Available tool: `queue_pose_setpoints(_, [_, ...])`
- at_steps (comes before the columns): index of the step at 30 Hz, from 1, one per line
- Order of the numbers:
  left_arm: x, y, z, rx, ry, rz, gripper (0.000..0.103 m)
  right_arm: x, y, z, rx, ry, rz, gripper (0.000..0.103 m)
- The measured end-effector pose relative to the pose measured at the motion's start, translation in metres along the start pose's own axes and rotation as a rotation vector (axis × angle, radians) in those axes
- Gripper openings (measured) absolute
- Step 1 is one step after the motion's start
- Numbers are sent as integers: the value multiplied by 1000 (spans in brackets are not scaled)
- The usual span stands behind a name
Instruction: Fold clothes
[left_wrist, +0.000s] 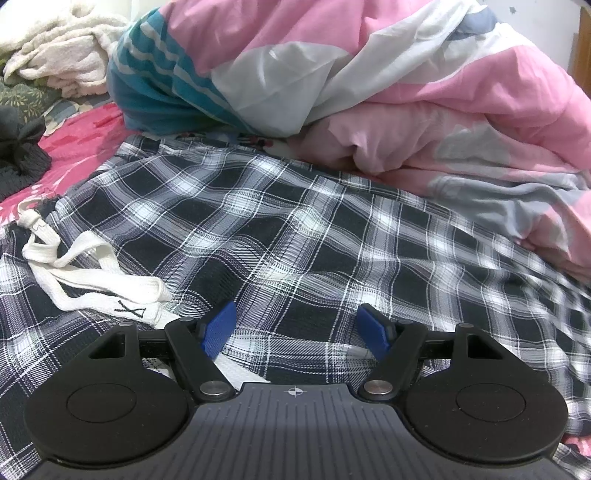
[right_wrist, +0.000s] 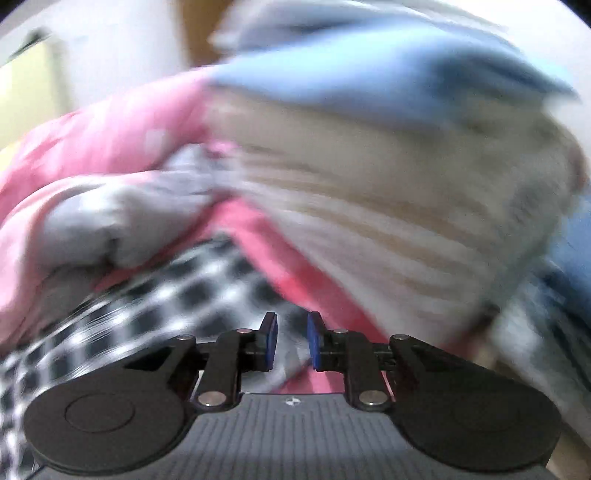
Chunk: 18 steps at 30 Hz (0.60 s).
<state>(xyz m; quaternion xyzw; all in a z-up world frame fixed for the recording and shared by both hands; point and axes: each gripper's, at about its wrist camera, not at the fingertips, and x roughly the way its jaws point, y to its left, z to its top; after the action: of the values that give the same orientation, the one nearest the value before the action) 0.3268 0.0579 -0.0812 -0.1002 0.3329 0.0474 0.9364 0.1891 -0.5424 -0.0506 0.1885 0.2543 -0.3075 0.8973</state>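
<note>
Bedtop plaid garment (left_wrist: 295, 236) lies under wide left tongs (left_wrist: 295, 326); right tongs (right_wrist: 291, 341) narrow.

Black left tongs (left_wrist: 295, 328) and right tongs (right_wrist: 291, 341): blue pads, silver screws, ribbed grey base.

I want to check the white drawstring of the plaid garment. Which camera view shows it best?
The left wrist view. There the white drawstring lies sharp and looped on the plaid garment, just left of the open left gripper. The right wrist view is motion-blurred; it shows only some plaid cloth and no drawstring.
</note>
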Motion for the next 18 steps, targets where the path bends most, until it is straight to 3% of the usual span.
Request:
queue_pose_setpoints(3, [-1, -1, -1, 8, -3, 5, 72, 13, 32, -1, -120, 20, 110, 19])
queue_pose_setpoints(6, [-1, -2, -2, 16, -5, 7, 72, 53, 49, 4, -147, 119, 166, 18])
queue_pose_setpoints(7, [-1, -2, -2, 17, -5, 7, 72, 73, 49, 7, -147, 156, 143, 17])
queue_pose_setpoints(11, [0, -4, -3, 25, -6, 12, 73, 121, 42, 34, -124, 132, 30, 15])
queue_pose_setpoints(14, [0, -5, -3, 28, -7, 16, 73, 133, 54, 49, -167, 143, -84, 15])
queue_pose_setpoints(18, [0, -6, -4, 33, -10, 19, 73, 129, 74, 52, -232, 108, -118, 17])
